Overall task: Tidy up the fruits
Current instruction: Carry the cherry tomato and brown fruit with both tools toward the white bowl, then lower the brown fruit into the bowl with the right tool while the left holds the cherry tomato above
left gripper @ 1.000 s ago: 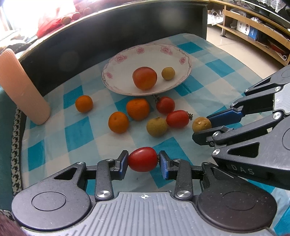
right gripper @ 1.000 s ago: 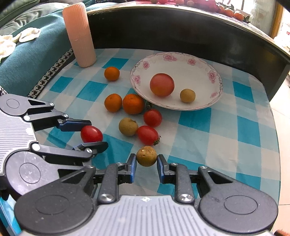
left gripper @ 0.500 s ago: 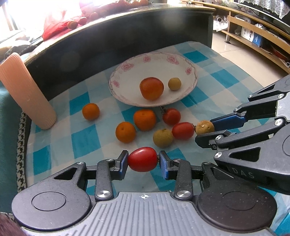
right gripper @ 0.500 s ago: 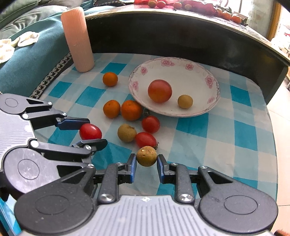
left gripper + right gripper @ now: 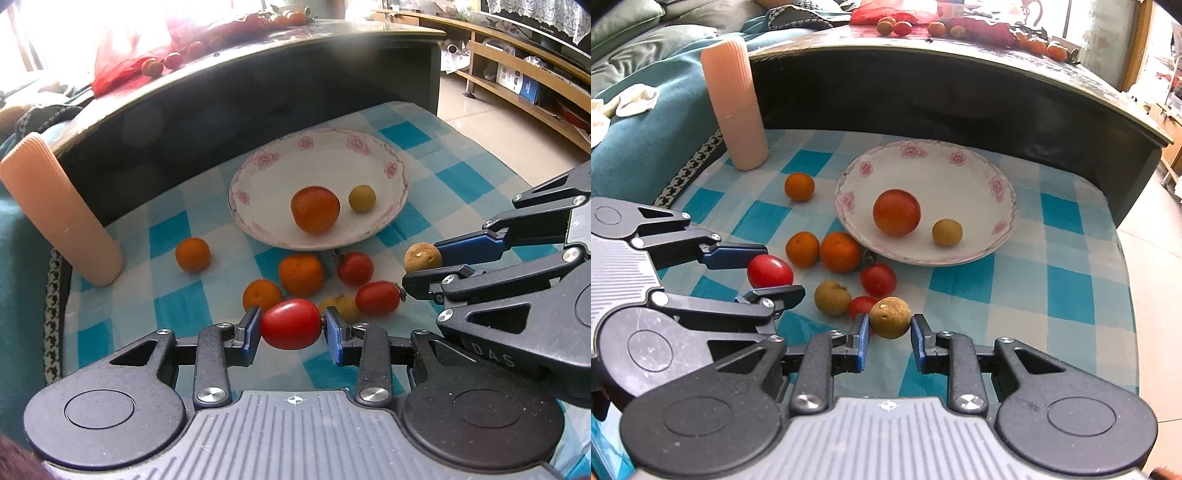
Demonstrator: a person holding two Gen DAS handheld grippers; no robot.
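Sunlight washes out the far side of a living room, where a dark curved tabletop [image 5: 960, 62] carries a red bag and scattered small fruit, and wooden shelving [image 5: 517, 85] runs along a pale tiled floor. Below that dark edge sits a lower surface under a blue-and-white checked cloth [image 5: 1052, 280], bordered on one side by teal upholstery [image 5: 646, 147]. A ribbed peach cylinder [image 5: 733, 103] stands upright at the cloth's back corner. A white plate with pink flowers [image 5: 960, 173] holds a large orange-red tomato [image 5: 896, 212] and a small yellow-green fruit [image 5: 946, 232]. Just in front of the plate lie three small oranges [image 5: 840, 252], two red cherry tomatoes [image 5: 878, 280] and a brownish longan [image 5: 833, 297], loosely clustered. The left gripper [image 5: 291, 328] pinches a red cherry tomato [image 5: 290, 324] between its blue pads, lifted off the cloth. The right gripper [image 5: 889, 325] is clamped on a tan longan [image 5: 890, 317], also held above the cloth, near the cluster.
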